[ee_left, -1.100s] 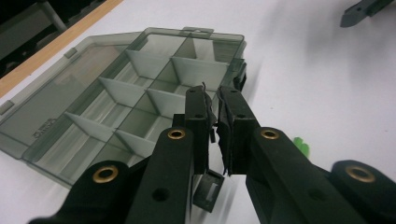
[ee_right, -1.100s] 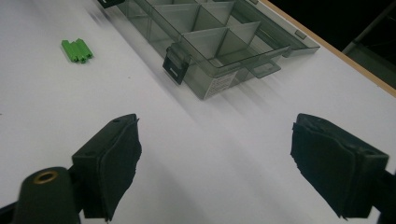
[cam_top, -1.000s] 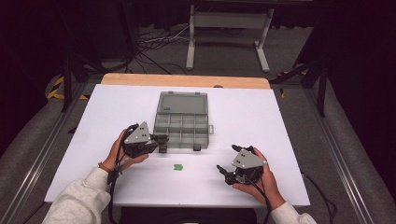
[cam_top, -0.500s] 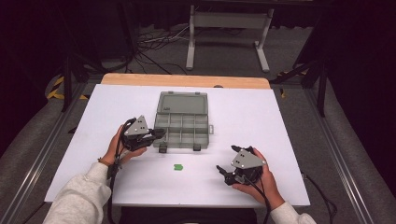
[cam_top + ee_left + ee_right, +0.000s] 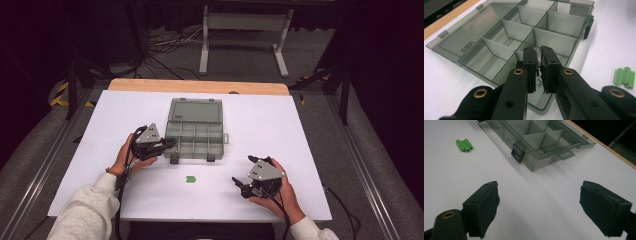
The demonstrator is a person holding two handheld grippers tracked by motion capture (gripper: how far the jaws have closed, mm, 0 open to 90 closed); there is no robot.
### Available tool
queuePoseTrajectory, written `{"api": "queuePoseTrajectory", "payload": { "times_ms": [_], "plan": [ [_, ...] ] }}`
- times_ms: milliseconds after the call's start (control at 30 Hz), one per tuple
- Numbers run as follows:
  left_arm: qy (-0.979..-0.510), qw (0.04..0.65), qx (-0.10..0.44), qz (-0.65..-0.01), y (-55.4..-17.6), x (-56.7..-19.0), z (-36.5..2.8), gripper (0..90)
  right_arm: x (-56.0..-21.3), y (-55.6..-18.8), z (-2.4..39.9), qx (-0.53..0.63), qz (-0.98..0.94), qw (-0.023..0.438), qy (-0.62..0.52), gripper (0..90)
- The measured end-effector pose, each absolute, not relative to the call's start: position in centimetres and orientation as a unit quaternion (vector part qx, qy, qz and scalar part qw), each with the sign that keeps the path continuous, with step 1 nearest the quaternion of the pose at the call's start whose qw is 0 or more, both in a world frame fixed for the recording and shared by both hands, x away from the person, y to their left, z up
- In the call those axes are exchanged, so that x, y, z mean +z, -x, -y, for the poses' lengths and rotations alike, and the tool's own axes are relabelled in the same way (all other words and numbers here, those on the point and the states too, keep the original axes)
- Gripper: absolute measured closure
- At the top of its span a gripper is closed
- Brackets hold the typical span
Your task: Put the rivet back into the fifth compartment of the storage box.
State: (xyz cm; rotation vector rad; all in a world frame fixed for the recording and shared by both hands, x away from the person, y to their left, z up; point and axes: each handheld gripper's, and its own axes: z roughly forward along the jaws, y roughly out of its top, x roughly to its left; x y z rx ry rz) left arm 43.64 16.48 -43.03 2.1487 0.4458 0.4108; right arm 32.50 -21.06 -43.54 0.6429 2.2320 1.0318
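A clear grey compartment box (image 5: 196,133) lies open at mid-table, its lid flat behind it. My left gripper (image 5: 172,144) hangs over the box's front left compartment (image 5: 499,62). Its jaws are almost together, and a small silvery piece (image 5: 538,80) glints between them. A few green pieces (image 5: 190,178) lie side by side on the white table in front of the box, also seen in the left gripper view (image 5: 625,77) and the right gripper view (image 5: 464,145). My right gripper (image 5: 240,186) rests near the front right of the table, open and empty (image 5: 539,195), aimed toward the box (image 5: 541,142).
The white tabletop (image 5: 300,130) has a wooden strip (image 5: 200,86) along its far edge. Two black latches (image 5: 174,159) hang at the box's front. A metal stand (image 5: 245,22) and cables sit on the floor beyond the table.
My left gripper has edged forward and slightly away from the person, over the box's front left corner. The right gripper and the green pieces have stayed put.
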Motion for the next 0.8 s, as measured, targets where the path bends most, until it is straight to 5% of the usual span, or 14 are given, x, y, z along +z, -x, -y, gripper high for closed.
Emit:
{"api": "queuePoseTrajectory", "payload": {
  "times_ms": [800],
  "plan": [
    [-0.864, 0.435, 0.177, -0.182, -43.07, -42.88, -16.78, 73.7, -43.51, -32.46, 21.09, 0.388, -0.839, 0.296, -0.242, 16.1]
  ]
}}
